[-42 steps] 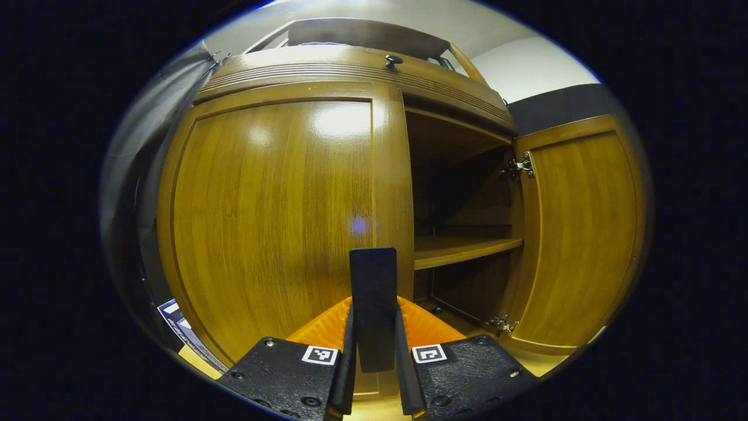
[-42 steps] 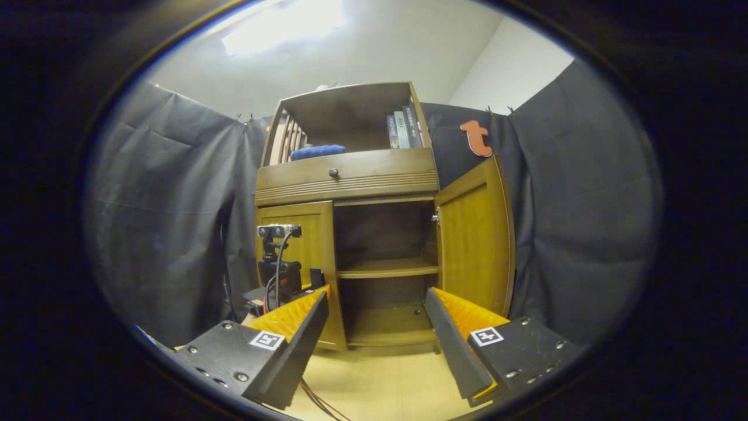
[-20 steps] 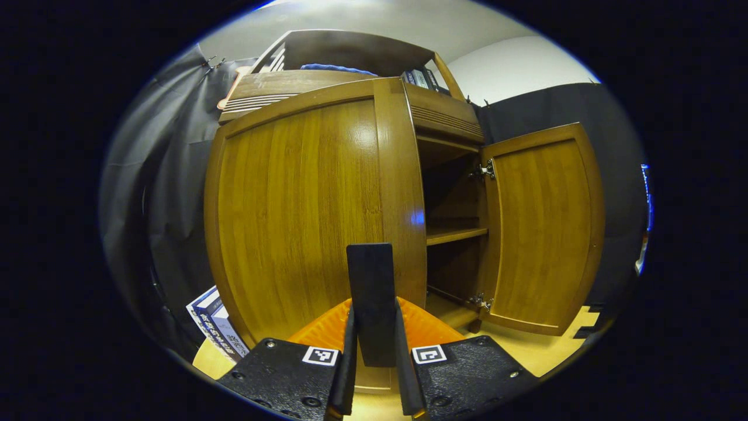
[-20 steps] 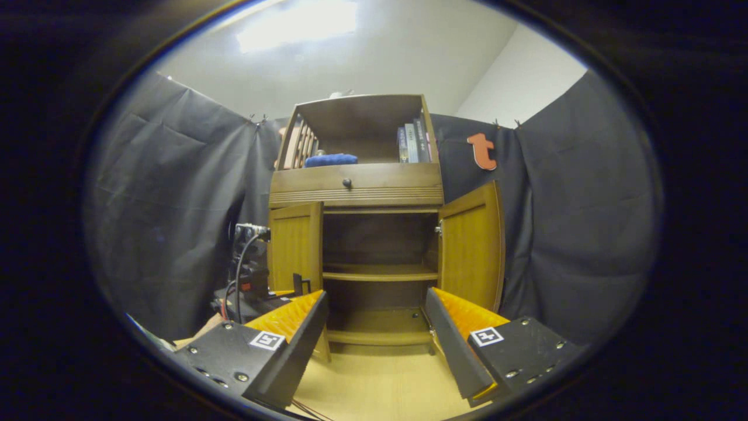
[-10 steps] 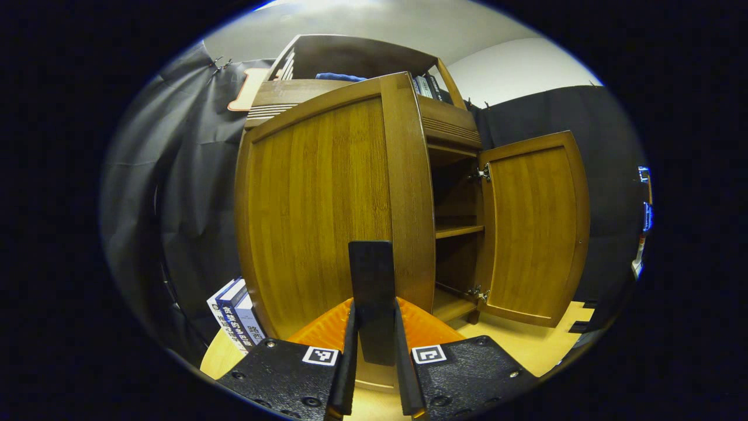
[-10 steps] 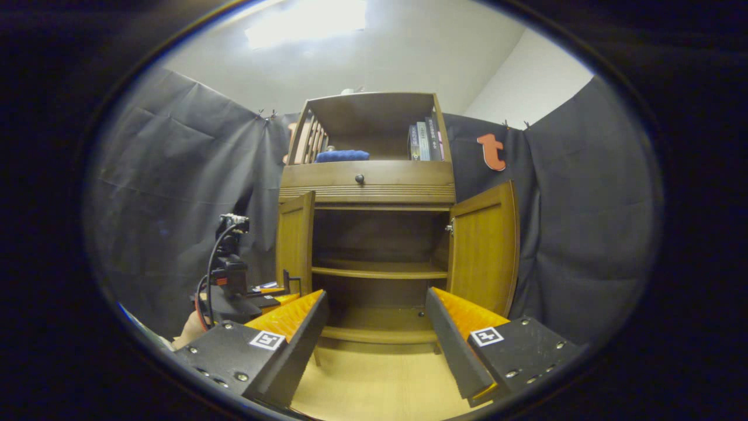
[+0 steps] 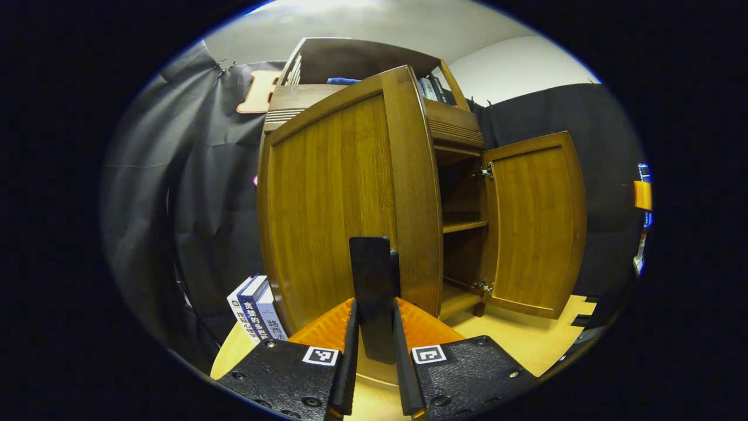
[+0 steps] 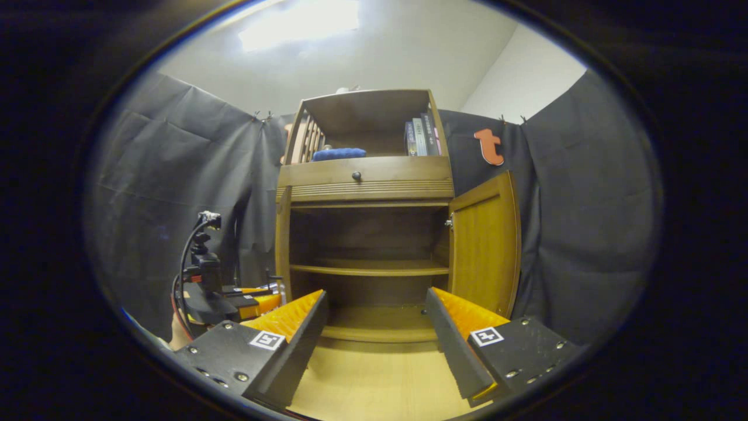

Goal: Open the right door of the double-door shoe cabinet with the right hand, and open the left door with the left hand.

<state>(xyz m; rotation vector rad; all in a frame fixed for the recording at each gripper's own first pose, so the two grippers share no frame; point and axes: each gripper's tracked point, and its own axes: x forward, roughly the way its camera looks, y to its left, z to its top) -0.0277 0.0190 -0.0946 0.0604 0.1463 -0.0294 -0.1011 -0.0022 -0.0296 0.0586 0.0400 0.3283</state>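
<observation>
left door (image 7: 333, 204) handle clamped in left tool (image 7: 374, 327); right tool (image 8: 377, 327) spread, facing open shelves (image 8: 371, 267)

Black cloth walls (image 8: 584, 204), white ceiling w/ bright light (image 8: 298, 23), pale wood floor (image 8: 374, 380).

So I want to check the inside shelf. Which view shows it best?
The right gripper view: it faces the open cabinet, so the shelf spans its full width. The left gripper view catches a sliver beside the left door.
</observation>
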